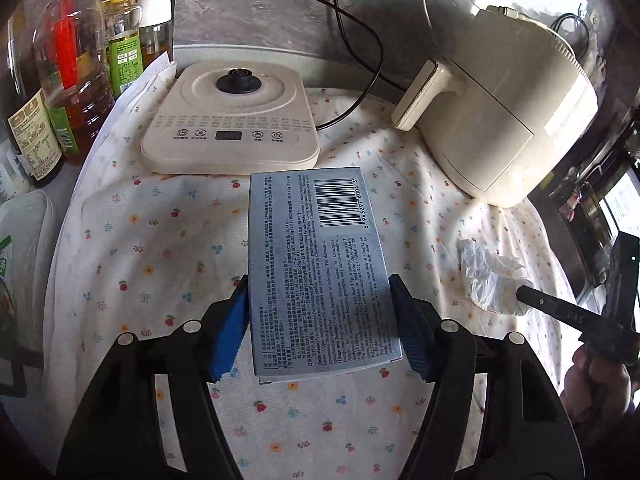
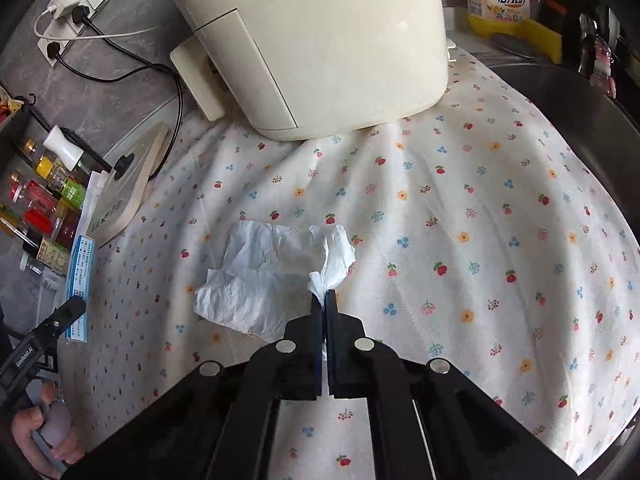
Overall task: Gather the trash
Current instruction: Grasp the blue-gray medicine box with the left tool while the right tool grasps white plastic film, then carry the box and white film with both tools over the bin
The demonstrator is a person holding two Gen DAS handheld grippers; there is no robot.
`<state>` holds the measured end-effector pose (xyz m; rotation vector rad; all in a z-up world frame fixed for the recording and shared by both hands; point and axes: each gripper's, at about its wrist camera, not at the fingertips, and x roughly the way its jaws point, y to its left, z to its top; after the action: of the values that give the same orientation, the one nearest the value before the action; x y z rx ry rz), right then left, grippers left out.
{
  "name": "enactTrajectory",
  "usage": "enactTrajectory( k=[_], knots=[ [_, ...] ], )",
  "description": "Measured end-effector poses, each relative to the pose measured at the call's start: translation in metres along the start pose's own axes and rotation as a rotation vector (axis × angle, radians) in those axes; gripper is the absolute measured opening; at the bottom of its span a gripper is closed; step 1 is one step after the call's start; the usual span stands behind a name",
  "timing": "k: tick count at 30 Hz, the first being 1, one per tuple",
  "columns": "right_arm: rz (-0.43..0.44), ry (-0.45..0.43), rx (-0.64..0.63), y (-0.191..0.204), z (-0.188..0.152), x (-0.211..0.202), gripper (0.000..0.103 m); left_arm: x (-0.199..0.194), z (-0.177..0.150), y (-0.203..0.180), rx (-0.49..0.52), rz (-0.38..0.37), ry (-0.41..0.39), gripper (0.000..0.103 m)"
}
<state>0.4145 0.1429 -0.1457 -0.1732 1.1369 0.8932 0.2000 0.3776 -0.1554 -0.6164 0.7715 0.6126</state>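
Nearest the lens, the left gripper (image 1: pixel 320 320) is clamped across a grey medicine carton (image 1: pixel 316 264), its blue pads (image 1: pixel 230 332) pressed against the two long edges; printed text and a barcode face up. The carton is held over a floral tablecloth (image 1: pixel 168 248), though whether its far end rests on the cloth cannot be told. To the right, a crumpled white tissue (image 2: pixel 264 276) lies on the same cloth, and one corner of it is pinched between the closed jaws of the right gripper (image 2: pixel 323 300). Beyond the carton a cream kettle base (image 1: pixel 232 116) is set, and a cream air fryer (image 2: pixel 320 40) stands behind the tissue. Oil bottles (image 1: pixel 76 72) are grouped at the far left.
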Motion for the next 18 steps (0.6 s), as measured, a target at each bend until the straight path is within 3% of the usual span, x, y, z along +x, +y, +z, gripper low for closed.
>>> enactTrajectory(
  k=[9,18],
  knots=[
    [-0.080,-0.089,0.148,-0.021,-0.051,-0.062,0.002,0.016,-0.002,-0.034,0.145,-0.177,0.039,0.067],
    [-0.228,-0.134,0.333,-0.069,-0.128,-0.121,0.002,0.035,-0.034,-0.106,0.313,-0.366,0.140,0.067]
  ],
)
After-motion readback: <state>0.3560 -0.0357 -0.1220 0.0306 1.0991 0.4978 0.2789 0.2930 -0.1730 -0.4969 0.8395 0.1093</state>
